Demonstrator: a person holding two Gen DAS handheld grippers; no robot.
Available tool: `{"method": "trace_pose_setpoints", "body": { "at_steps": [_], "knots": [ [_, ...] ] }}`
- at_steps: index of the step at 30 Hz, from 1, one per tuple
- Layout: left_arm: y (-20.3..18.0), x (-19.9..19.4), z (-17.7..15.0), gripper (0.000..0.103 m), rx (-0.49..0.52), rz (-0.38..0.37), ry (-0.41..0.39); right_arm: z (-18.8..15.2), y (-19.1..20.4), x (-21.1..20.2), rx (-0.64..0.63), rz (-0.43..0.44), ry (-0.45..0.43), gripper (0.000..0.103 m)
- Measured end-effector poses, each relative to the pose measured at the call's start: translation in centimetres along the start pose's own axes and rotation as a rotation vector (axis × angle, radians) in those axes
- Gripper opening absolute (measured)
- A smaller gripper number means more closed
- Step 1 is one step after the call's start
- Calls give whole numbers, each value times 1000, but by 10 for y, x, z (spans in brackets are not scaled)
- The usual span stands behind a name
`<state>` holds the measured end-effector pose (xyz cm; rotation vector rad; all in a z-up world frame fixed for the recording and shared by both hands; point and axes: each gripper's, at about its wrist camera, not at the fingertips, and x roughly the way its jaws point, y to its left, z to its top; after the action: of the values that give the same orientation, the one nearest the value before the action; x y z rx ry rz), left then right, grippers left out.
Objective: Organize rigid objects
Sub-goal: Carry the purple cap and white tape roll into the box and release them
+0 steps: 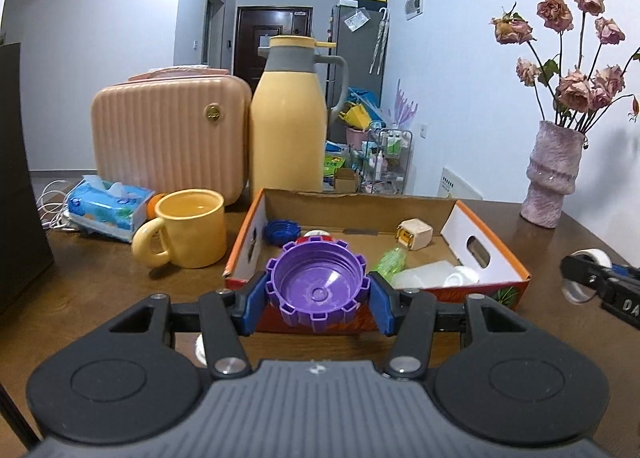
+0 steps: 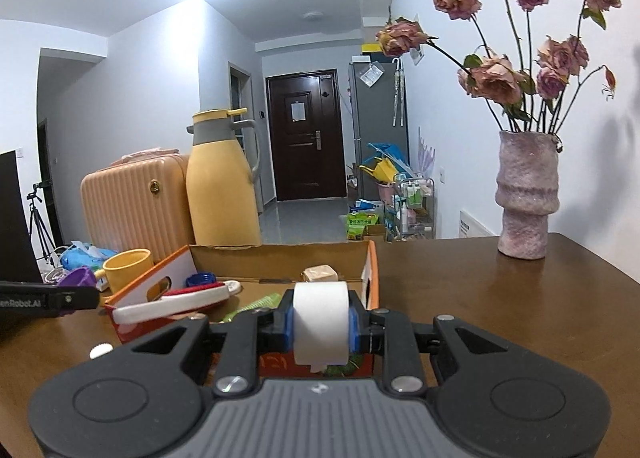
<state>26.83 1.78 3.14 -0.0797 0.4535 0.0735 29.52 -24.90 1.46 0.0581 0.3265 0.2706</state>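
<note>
Both claws loaded at the cardboard box

Left claw [image 1: 318, 294] grips the purple cap [image 1: 316, 284]; right claw [image 2: 320, 328] grips the tape roll [image 2: 320, 322]. Carry each toward 12 o'clock past the box [image 1: 486, 254] wall before releasing.

Left gripper [image 1: 318, 292]: black linkage arms with silver round screws, blue finger pads [image 1: 252, 308].
Left body: grey ribbed housing, two black round discs, a small white logo at its front edge.
Right gripper [image 2: 320, 328]: same black links, silver screws, blue pads [image 2: 289, 328].
Marking: white lettering on the black fingers' outer sides.
</note>
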Motion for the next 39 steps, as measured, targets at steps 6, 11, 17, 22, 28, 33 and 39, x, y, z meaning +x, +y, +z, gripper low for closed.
{"method": "trace_pose_setpoints", "body": {
  "at_steps": [6,11,17,22,28,33,39],
  "knots": [
    [-10,8,9,54,-5,-20,-15,6,5,14,-4,3,-2,24],
    [-19,19,16,54,-6,-39,-22,10,6,30,-4,-4,-2,24],
    [-24,36,18,54,-15,-63,-14,12,6,48,-5,-7,-1,24],
    [-29,53,22,54,-12,-52,-9,12,4,66,-5,-12,6,24],
    [-30,72,29,54,-17,-47,-10,15,0,87,10,-11,5,24],
    [-31,88,34,54,-17,-54,-5,19,-4,104,22,-12,7,24],
    [-35,104,42,54,-17,-53,-7,24,-6,121,23,-11,7,24]
  ]
}}
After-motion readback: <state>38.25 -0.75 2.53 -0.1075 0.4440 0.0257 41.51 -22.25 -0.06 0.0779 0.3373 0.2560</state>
